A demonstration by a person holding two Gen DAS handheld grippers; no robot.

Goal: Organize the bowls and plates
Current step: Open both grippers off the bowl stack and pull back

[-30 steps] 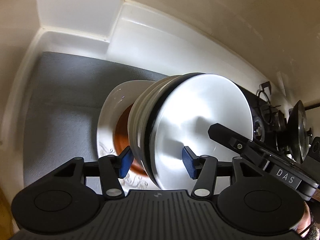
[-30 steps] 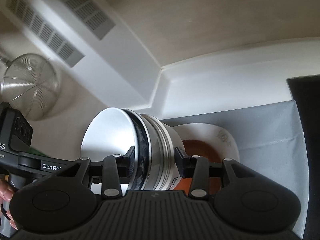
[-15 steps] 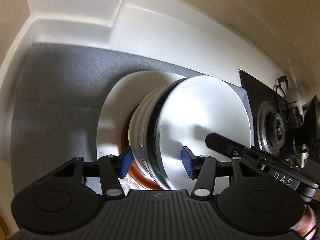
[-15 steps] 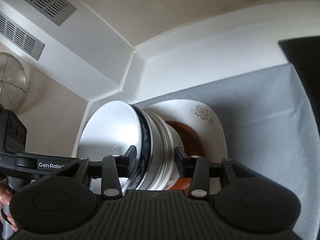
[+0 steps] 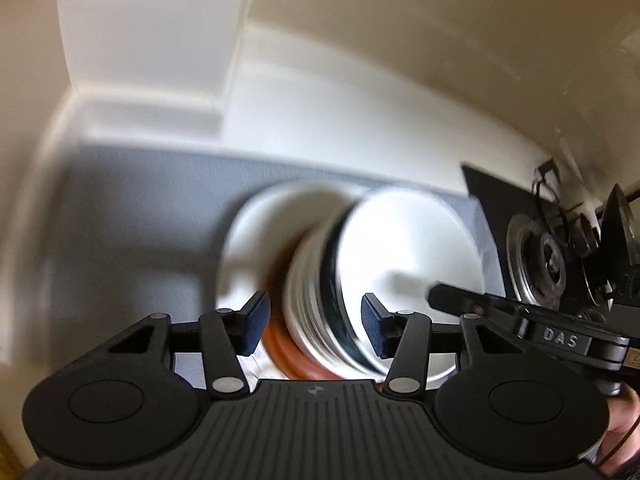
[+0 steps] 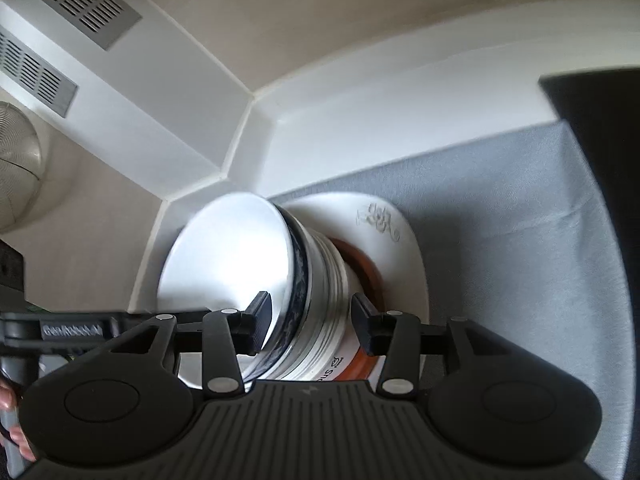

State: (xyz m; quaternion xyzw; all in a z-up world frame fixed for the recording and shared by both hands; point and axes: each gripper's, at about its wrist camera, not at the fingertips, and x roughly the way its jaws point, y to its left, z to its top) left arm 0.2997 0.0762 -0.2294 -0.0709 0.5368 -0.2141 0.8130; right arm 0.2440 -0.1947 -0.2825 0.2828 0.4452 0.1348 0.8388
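Bowls (image 6: 324,280) are sitting stacked on the plate (image 6: 404,264) at twelve o'clock, your half-open left fingers (image 5: 253,322) straddling them ungripped, right fingers (image 6: 362,320) just easing apart.

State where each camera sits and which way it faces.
Left wrist: on the left claw, looking down past its fingers at the bowl stack between them; right hand at the corner.
Right wrist: on the right claw, jaws just opening, facing the bowl stack from the opposite side; left hand at the edge.
Shared: bowl stack, white plate, grey mat.
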